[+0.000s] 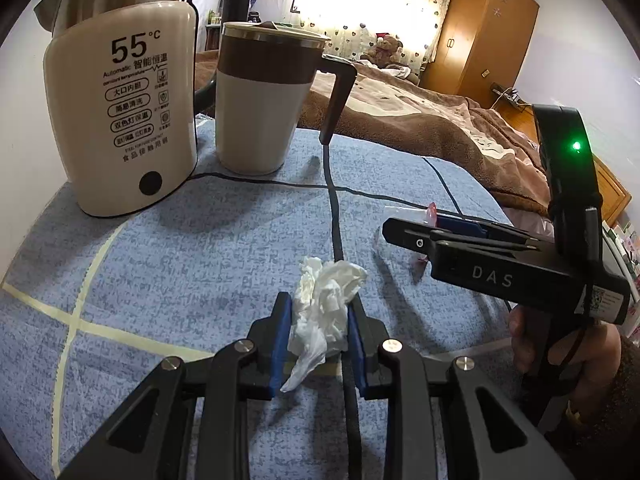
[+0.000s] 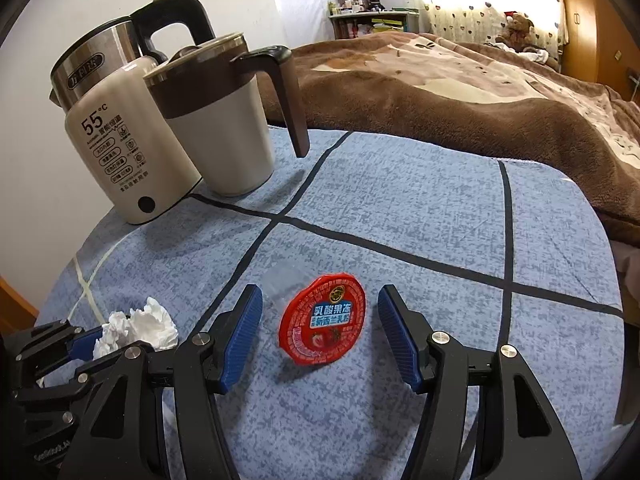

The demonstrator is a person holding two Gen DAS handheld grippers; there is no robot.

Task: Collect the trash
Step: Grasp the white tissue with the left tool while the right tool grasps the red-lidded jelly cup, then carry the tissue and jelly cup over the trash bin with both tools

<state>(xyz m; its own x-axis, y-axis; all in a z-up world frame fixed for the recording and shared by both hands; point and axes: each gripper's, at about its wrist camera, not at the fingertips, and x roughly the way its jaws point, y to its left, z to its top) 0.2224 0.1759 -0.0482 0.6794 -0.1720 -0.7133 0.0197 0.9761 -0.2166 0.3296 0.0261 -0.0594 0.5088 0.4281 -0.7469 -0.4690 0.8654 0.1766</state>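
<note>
A crumpled white tissue [image 1: 324, 308] sits between the blue pads of my left gripper [image 1: 318, 312], which is shut on it just above the blue cloth; it also shows in the right wrist view [image 2: 136, 328]. A clear jelly cup with a red foil lid [image 2: 323, 322] lies on its side on the cloth. My right gripper [image 2: 320, 320] is open, its pads on either side of the cup and apart from it. In the left wrist view the right gripper [image 1: 404, 236] is at the right, with the cup mostly hidden behind it.
A cream and steel electric kettle [image 1: 120, 112] and a white and brown mug with a lid [image 1: 264, 104] stand at the back left of the blue-clothed table [image 2: 400, 200]. A bed with a brown blanket [image 2: 460, 92] lies behind.
</note>
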